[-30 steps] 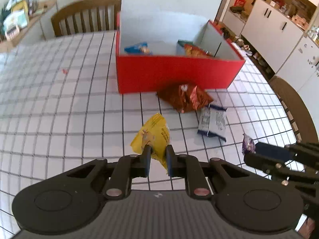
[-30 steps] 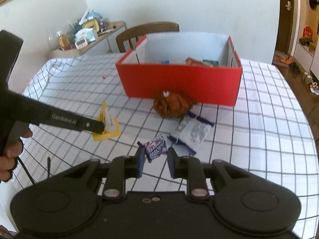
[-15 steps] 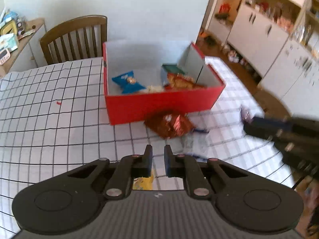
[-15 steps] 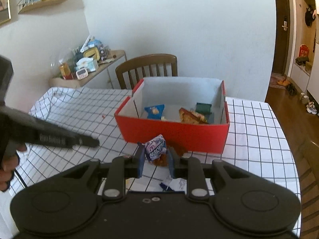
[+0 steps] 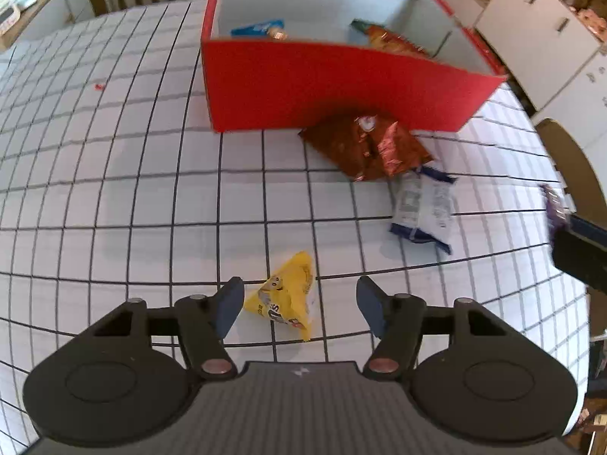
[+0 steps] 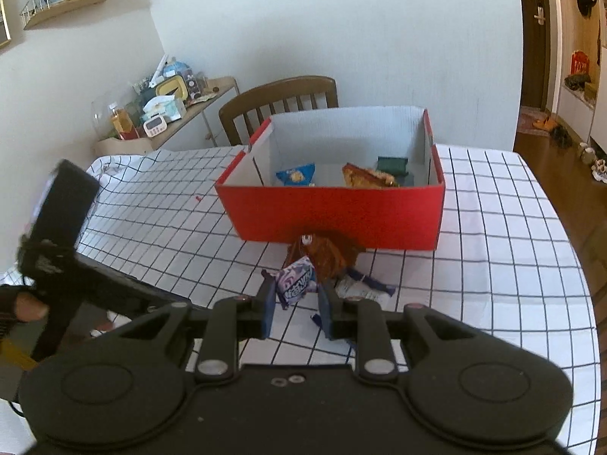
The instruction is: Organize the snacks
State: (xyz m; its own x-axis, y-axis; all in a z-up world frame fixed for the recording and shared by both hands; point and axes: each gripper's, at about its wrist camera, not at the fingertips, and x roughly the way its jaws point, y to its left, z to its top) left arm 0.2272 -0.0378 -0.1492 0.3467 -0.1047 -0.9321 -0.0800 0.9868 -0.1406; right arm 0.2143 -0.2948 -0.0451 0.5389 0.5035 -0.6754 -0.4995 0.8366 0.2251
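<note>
Left claw [image 5: 299,305]: jaws just opened, now wide. Yellow candy packet [image 5: 286,295] lies flat on the checked tablecloth [image 5: 114,197] between my fingers, nearer the left one; neither pad is pressing on it. Nothing held.

Further along that view: red box [image 5: 341,87] stands at the far side of the table. Blue snack bag [image 5: 258,28] is inside it at left, orange bag [image 5: 390,40] inside at right. Crumpled brown foil bag [image 5: 366,144] sits on the cloth touching the box's front wall. White-and-blue packet [image 5: 425,204] lies just beside it, on the near right.

Right claw [image 6: 296,295]: jaws narrow, clamped on a small purple-and-white candy wrapper [image 6: 296,282], lifted off the cloth, in front of the box. Wrapper tilts up to the left between the pads.

Right view confirms the box is open-topped, white inside, with the blue bag, the orange bag and a dark green pack [image 6: 392,165] in it. The brown bag and white-and-blue packet lie on the cloth below the wrapper. Wooden chair [image 6: 280,102] behind the box.
</note>
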